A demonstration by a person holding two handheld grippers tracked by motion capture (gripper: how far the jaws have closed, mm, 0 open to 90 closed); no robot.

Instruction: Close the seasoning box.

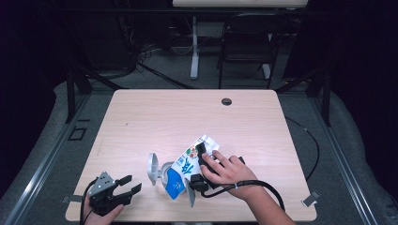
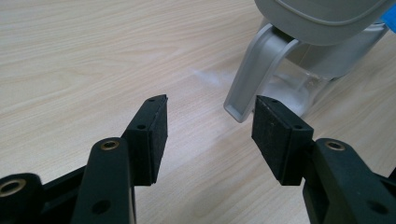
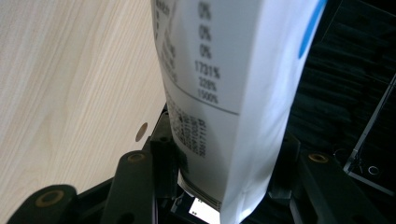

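White carton point(image 1: 190, 161), just one, gripped by right fingers point(image 3: 163, 154) over one jug point(image 1: 157, 171); left fingers point(image 2: 154, 128) open.

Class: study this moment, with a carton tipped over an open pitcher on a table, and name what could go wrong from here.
1. The right gripper clamps the carton tilted over the clear pitcher; if the spout misses the mouth, contents may spill onto the table.
2. The left gripper is open beside the pitcher's handle, not holding it, so a nudge from the carton might shift or tip the pitcher.
3. The hinged lid stands open and may swing shut.
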